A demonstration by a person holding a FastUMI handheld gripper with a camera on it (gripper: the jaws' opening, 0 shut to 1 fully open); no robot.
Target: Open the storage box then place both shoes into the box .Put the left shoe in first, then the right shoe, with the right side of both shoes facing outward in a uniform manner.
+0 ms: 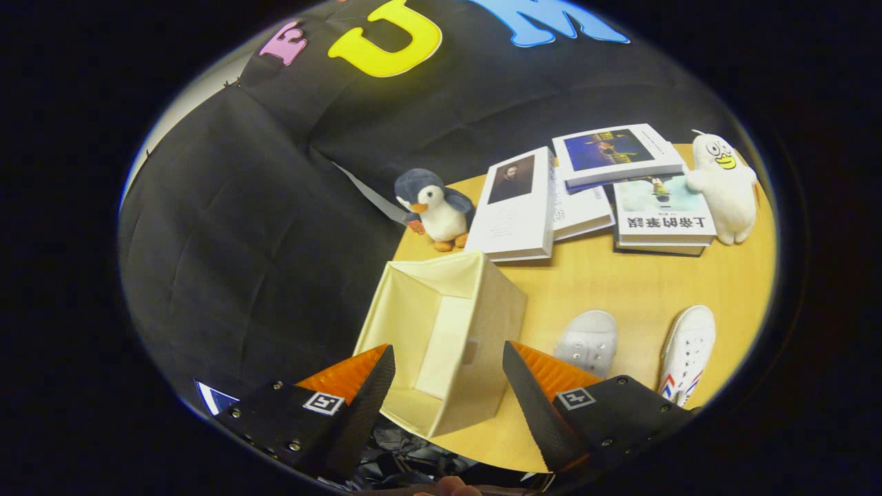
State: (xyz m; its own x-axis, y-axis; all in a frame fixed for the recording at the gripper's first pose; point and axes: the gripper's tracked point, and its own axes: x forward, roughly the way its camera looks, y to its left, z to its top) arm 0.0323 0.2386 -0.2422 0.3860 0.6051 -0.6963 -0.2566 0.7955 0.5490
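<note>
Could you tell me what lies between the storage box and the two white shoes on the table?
Bare table top. In the gripper view, the box sits just ahead of the open gripper; both shoes lie beside it, apart.

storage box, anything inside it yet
Nothing visible inside the storage box; both shoes lie on the table. The open tongs cover its near edge.

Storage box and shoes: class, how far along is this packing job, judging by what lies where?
Done: the cream fabric storage box stands open on the wooden table, nothing visible inside. In hand: nothing; the claw hangs open over the box, its fingers apart. Left: both white shoes, one just beyond the fingers, the striped one beside it, still lie on the table and need placing.
</note>
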